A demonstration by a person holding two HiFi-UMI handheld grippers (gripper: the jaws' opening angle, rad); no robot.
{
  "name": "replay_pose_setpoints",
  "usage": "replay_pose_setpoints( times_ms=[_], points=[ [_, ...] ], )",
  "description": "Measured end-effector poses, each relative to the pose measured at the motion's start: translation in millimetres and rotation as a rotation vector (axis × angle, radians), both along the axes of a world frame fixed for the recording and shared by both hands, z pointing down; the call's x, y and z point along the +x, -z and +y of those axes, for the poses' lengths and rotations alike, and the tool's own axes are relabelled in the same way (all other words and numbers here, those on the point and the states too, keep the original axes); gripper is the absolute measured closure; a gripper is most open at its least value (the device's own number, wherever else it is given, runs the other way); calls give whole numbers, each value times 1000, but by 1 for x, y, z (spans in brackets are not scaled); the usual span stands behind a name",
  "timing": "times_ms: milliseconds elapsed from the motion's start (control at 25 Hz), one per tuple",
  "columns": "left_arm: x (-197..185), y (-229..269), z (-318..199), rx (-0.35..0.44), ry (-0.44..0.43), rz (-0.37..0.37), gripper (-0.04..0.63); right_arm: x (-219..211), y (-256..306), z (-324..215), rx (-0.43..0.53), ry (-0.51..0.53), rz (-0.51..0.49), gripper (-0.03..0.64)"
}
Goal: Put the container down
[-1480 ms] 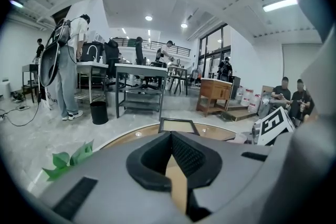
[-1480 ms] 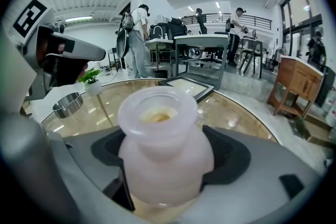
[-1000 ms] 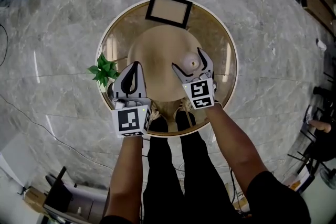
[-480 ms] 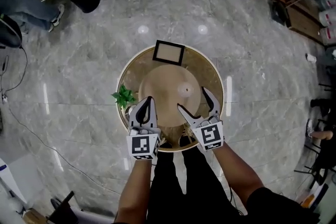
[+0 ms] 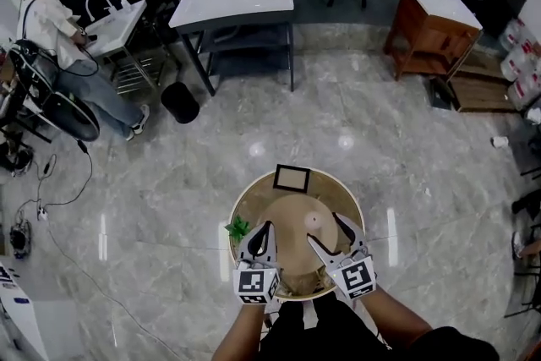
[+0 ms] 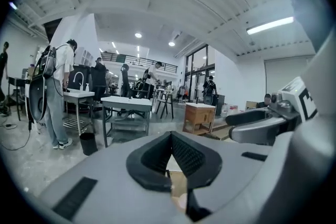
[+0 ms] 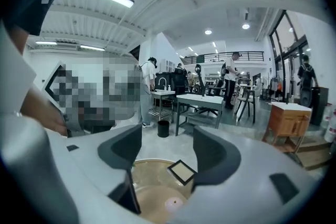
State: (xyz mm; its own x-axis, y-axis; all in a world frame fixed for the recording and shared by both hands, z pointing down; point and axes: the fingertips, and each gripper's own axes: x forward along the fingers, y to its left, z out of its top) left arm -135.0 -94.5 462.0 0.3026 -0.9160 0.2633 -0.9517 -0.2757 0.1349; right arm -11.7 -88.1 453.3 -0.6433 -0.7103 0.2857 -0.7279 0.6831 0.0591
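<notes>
A small pale round container (image 5: 315, 221) (image 7: 173, 203) stands upright on the tan mat of the round table (image 5: 254, 203), far below both grippers. My right gripper (image 5: 328, 231) (image 7: 167, 139) hangs high over it. Its jaws stand apart with nothing between them, and they have just been closing a little. My left gripper (image 5: 263, 229) (image 6: 170, 136) hovers over the table's left side, its pads meeting with nothing held. In the left gripper view, the right gripper (image 6: 262, 123) appears on the right.
A black picture frame (image 5: 292, 178) (image 7: 182, 171) lies at the table's far edge and a small green plant (image 5: 238, 226) at its left. On the marble floor beyond are grey sink tables (image 5: 235, 4), a black bin (image 5: 178, 101), a wooden cabinet (image 5: 435, 21) and a standing person (image 5: 59, 30).
Both grippers have risen far above the table, which now looks much smaller as more of the room shows. The right jaws stand a little narrower. The container stays on the mat.
</notes>
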Motion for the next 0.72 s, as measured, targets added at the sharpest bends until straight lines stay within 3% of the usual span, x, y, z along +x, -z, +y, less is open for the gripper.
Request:
replay_pose_setpoints(
  times_ms=[80, 400, 600, 720],
  points=[
    [-2, 19, 6, 13, 13, -4, 595, 3, 21, 6, 32, 2, -20, 369],
    [7, 67, 22, 71, -26, -11, 595, -4, 83, 15, 133, 42, -27, 500],
    [5, 91, 19, 118, -29, -18, 595, -7, 114, 8, 198, 3, -37, 617],
    [2, 99, 23, 131, -25, -9, 595, -9, 122, 8, 227, 1, -36, 617]
  ],
)
